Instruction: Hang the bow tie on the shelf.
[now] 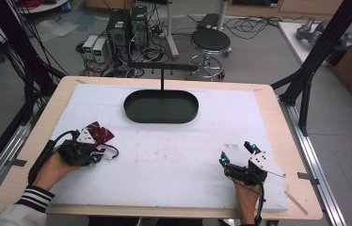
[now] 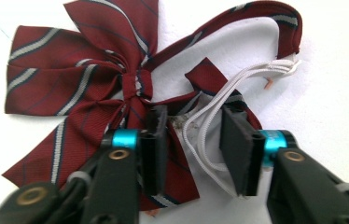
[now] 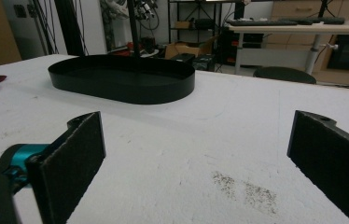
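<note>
Straddling the white elastic loop (image 2: pixel 210 126) of the maroon striped bow tie (image 2: pixel 84 88) near the white mat's (image 1: pixel 174 160) left edge, my left gripper (image 2: pixel 193 144) holds its jaws narrowly apart, my right gripper (image 3: pixel 196 154) gapes wide over bare mat, and the black oval tray (image 3: pixel 121 77) sits beyond.
</note>
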Demonstrator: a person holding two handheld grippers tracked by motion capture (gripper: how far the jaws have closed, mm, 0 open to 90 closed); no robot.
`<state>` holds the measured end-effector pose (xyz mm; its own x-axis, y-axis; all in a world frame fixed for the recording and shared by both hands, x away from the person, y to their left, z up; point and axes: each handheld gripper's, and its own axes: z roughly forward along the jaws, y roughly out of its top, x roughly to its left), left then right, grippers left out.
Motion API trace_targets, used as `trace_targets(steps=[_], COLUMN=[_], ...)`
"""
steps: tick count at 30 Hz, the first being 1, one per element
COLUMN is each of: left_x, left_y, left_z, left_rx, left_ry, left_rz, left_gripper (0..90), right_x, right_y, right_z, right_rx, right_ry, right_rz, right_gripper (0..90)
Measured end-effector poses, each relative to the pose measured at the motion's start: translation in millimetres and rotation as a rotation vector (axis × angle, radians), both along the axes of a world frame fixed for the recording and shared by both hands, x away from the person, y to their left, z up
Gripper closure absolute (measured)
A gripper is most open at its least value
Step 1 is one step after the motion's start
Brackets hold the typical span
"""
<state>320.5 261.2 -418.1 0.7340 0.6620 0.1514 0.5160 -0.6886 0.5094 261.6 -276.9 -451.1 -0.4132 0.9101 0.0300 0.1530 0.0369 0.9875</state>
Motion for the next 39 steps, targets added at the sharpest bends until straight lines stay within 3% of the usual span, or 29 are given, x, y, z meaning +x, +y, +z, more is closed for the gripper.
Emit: trace_targets(steps=[5,7,10,19,24,26,28,34,39], left_x=[-0.1,0.1,-0.7,-2.8,-5.9,-7.5,-8.9,-12.2,-12.4], left_y=[-1.6,-1.7,-1.7,3.1,4.3,6.6,9.4,17.1,18.4], left_z=[0.0,0.0,-0.6,5.2,11.0,17.3,21.7,34.5,38.8], left_rx=[0.008,0.017,0.011,-0.05,-0.086,-0.118,-0.178,-0.245,-0.27], left_ry=[0.007,0.012,0.008,-0.032,-0.077,-0.131,-0.166,-0.256,-0.273], left_rz=[0.004,0.0,0.003,0.015,0.007,0.021,0.04,0.079,0.085], left_gripper=[69.1,80.0,84.1,86.9,87.0,87.0,87.1,87.2,87.3], right_x=[-0.1,0.1,-0.4,-0.2,-0.2,-0.2,-0.3,-0.2,-0.3], right_y=[0.0,-0.1,0.4,0.4,0.3,0.4,0.5,0.4,0.4], right_z=[0.0,0.0,0.0,0.0,0.0,0.0,0.0,-0.1,0.0], right_rx=[-0.001,-0.001,0.001,-0.003,-0.001,-0.003,-0.003,-0.002,0.0], right_ry=[0.0,-0.001,0.003,0.0,0.001,0.0,0.002,0.001,0.004], right_rz=[0.0,-0.001,0.001,0.001,0.001,0.002,0.001,0.001,-0.001], right_gripper=[3.1,3.1,3.1,3.1,3.1,3.1,3.1,3.1,3.1])
